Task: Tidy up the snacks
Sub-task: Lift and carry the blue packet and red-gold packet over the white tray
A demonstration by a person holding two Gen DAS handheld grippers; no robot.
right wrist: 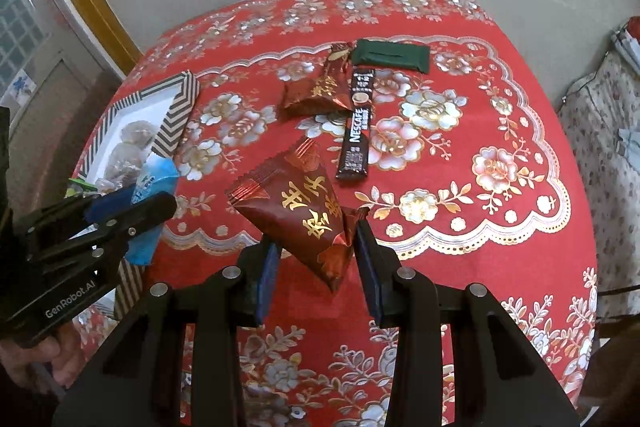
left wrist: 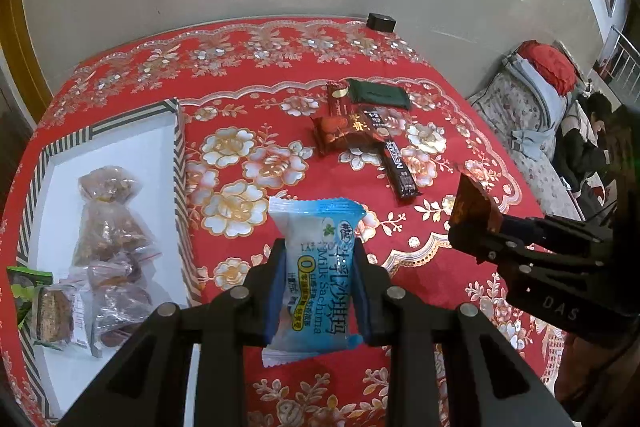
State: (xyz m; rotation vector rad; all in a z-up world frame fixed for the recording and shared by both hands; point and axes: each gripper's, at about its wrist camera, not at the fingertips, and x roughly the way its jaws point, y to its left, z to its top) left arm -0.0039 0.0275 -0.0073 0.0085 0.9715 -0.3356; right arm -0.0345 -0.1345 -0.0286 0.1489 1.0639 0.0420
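Note:
My left gripper [left wrist: 319, 259] is shut on a blue and white Milk Sachima packet [left wrist: 316, 267] and holds it above the red tablecloth, right of the striped box [left wrist: 178, 147]. It also shows in the right wrist view [right wrist: 132, 203]. My right gripper [right wrist: 316, 251] is shut on a dark red snack packet with gold lettering [right wrist: 296, 207], held above the cloth; it shows in the left wrist view [left wrist: 476, 239]. On the table lie a Nescafe stick [right wrist: 357, 131], a green packet [right wrist: 392, 55] and two more red packets [right wrist: 316, 95].
The striped box holds several clear bags of brown snacks [left wrist: 106, 227] and a green packet [left wrist: 24, 287]. A small black box [left wrist: 381, 23] sits at the table's far edge. A person sits by a bed [left wrist: 532, 115] on the right.

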